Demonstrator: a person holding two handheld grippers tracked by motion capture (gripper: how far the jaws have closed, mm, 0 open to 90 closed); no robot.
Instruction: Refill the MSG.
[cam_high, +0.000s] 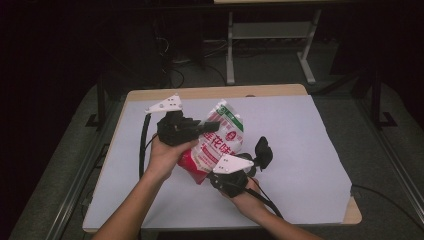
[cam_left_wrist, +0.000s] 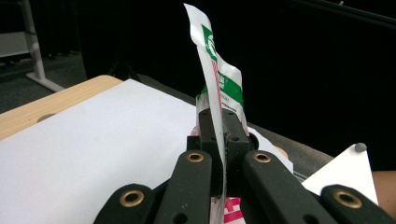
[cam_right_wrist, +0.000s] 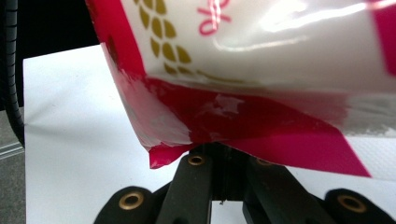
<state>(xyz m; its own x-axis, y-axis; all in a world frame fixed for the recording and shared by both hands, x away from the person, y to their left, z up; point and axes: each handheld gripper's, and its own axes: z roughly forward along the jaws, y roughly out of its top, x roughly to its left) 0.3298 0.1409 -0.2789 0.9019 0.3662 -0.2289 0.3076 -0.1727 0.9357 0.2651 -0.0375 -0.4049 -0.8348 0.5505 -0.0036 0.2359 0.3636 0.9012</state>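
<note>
high view: snack bag (cam_high: 216, 142) is held up over the white table (cam_high: 300, 150), left gripper (cam_high: 210, 127) pinching its side edge, right gripper (cam_high: 220, 170) clamped on its red bottom seam (cam_right_wrist: 243, 135).

Printed in red Chinese characters on the snack bag (cam_high: 216, 140): "花味" legible mid-panel; round green logo at twelve o'clock too small to read

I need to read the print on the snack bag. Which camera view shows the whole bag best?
The high view: the snack bag shows whole there, printed face up, held between the left gripper and the right gripper. The left gripper view shows its thin green-and-white edge; the right gripper view, its red bottom corner close up.
</note>
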